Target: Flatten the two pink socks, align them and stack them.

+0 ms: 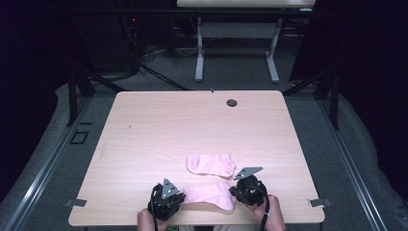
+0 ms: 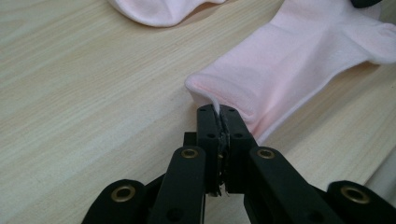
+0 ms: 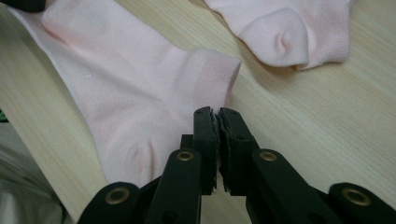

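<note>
Near sock: a pink sock (image 1: 209,195) lies flat on the tabletop (image 1: 159,130) at its near edge, between my two claws. In the left gripper view (image 2: 299,56) it stretches away from my jaws toward the upper right; in the right gripper view (image 3: 126,93) it spreads to the left of my jaws, its ribbed cuff nearest them.

Far sock: a second pink sock (image 1: 211,164) lies just beyond the near sock, apart from it, with bare wood between the two. Its edge shows at the top of the left gripper view (image 2: 159,11) and at the upper right of the right gripper view (image 3: 289,32).

Left claw: my left claw (image 1: 167,196) sits at the near sock's left end. Its jaws are clenched on a thin fold of that end (image 2: 219,113); a sliver of pink fabric stands up between them.

Right claw: my right claw (image 1: 248,188) sits at the near sock's right end, by the cuff. Its jaws (image 3: 218,119) are pressed together at the cuff's edge, but I cannot tell whether any fabric is caught between them.

Hands: my hands come in past the near sock from the tabletop's near edge, one behind each claw.

Tabletop: pale wood, with a small round hole (image 1: 232,102) near its far edge, well beyond both socks.
</note>
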Action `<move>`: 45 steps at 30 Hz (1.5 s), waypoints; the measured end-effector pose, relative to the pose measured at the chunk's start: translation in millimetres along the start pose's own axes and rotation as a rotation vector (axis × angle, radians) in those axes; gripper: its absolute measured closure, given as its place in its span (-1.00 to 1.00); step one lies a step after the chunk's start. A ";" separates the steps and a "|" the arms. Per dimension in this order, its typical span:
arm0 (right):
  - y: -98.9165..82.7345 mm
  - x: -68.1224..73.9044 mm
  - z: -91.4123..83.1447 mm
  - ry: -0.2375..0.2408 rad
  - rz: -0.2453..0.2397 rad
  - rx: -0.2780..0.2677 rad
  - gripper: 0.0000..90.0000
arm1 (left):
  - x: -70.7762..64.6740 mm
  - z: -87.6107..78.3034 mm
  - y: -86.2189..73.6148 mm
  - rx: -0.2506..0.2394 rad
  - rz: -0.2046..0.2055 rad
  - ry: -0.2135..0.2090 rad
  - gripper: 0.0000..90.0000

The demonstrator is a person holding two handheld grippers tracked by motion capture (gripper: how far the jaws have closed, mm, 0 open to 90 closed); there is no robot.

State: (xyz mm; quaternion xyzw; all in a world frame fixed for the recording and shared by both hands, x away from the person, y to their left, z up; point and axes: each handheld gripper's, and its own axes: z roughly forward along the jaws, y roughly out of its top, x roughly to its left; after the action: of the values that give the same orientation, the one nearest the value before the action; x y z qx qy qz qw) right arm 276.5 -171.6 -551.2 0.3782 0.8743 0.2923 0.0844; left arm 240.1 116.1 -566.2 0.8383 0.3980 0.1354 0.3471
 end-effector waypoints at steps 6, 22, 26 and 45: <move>0.5 -4.4 0.4 -0.013 -0.036 0.028 0.90 | -3.4 5.0 -3.2 0.025 0.013 -0.014 0.89; -0.5 -17.8 -11.2 0.018 0.014 -0.005 0.16 | 11.6 -4.2 1.9 0.006 -0.042 -0.015 -0.35; 4.9 -26.1 -16.6 -0.001 0.034 -0.028 -0.09 | 26.8 -9.7 14.7 -0.002 -0.043 -0.001 -0.48; 45.7 -61.7 -4.7 -0.059 0.061 -0.039 -0.67 | 78.2 24.5 72.1 0.039 -0.075 0.003 -0.73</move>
State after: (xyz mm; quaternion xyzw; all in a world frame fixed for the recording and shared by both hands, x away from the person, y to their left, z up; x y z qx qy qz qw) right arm 345.9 -192.7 -525.6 0.4116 0.8536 0.3003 0.1085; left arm 344.3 132.1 -538.0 0.8293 0.4320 0.1157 0.3350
